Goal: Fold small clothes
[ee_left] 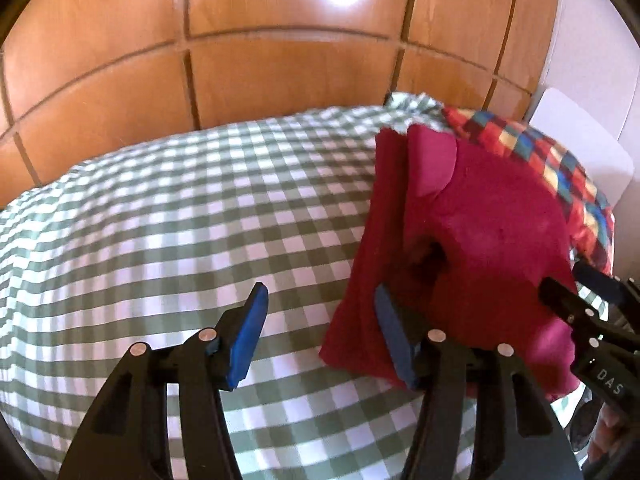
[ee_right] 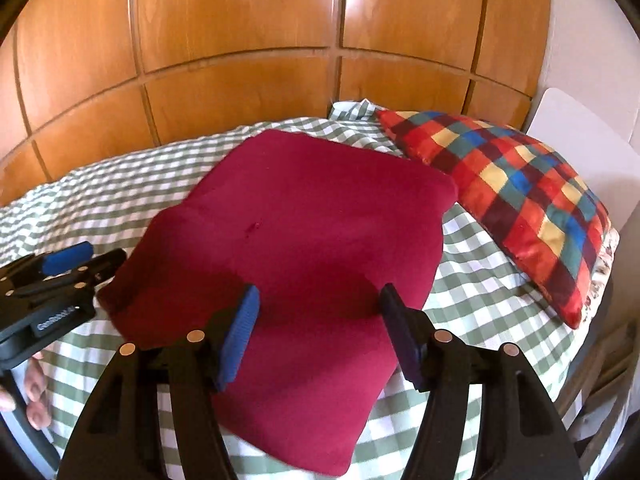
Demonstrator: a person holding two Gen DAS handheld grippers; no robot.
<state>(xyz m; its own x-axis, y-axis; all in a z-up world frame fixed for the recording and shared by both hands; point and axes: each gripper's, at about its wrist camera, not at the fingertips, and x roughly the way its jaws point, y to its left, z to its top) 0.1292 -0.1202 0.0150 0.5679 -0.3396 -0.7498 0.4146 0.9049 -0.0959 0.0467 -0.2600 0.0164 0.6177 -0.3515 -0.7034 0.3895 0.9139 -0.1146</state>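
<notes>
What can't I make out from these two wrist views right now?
- Left wrist view: motion blur smears the red garment; its right edge sits behind the right tongs, so any grip there is unclear.
- Right wrist view: the garment's underside and layer count are hidden; the right tongs cover its near part.
- Checked pillow: far side out of sight.

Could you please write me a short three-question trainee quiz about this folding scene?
1. True or false: both tools, left and right, are open.
2. The red garment lies on: A) a bare wooden floor, B) the green checked bedspread, C) a chair.
3. Fill in: the multicoloured checked ______ lies beside the garment, on its right.

Key: 1 true; 2 B; 3 pillow.
</notes>
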